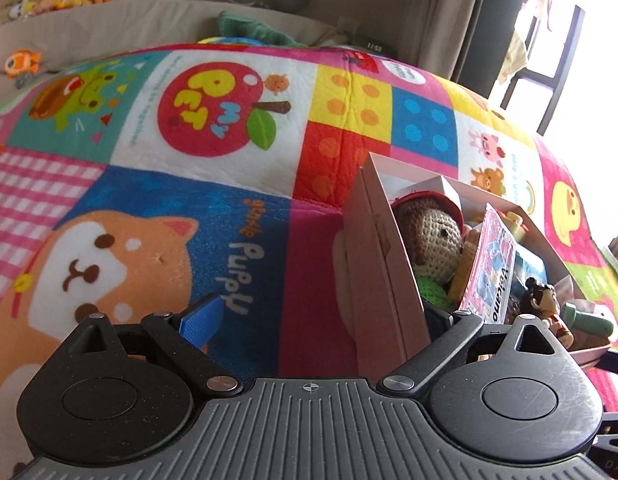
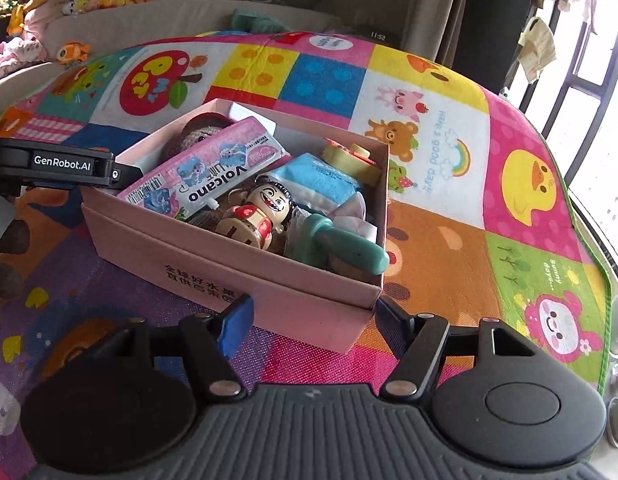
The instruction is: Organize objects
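The left gripper [image 1: 313, 312] is reaching in low over the mat with its jaws spread wide apart, straddling the left wall of the pink box [image 1: 383, 280]: one blue-padded finger [image 1: 201, 320] is sitting outside over the mat, while the other is dipping inside the box behind the wall, so nothing is being squeezed. From the right wrist view the same tool is showing as a black body marked GenRobot.AI, lying against the box's left rim. The right gripper [image 2: 309, 320] is also standing released, its fingers flanking the near corner of the pink box [image 2: 269, 284], with the left blue pad [image 2: 235, 326] sitting just beside the front wall; whether it is touching is not clear. The box is resting on a colourful patchwork play mat [image 2: 449, 128] and is holding a crocheted doll [image 1: 433, 240], a pink Volcano packet [image 2: 213, 172], a grinning wooden figure [image 2: 265, 212], a light blue packet [image 2: 325, 176], a yellow toy [image 2: 353, 160] and a teal-handled toy [image 2: 349, 252] leaning over its right rim. Behind the mat a beige sofa [image 2: 169, 16] is carrying soft toys [image 2: 69, 4], a dark curtain [image 2: 497, 12] is hanging at the right, and bright windows [image 2: 589, 100] are glaring beyond it.
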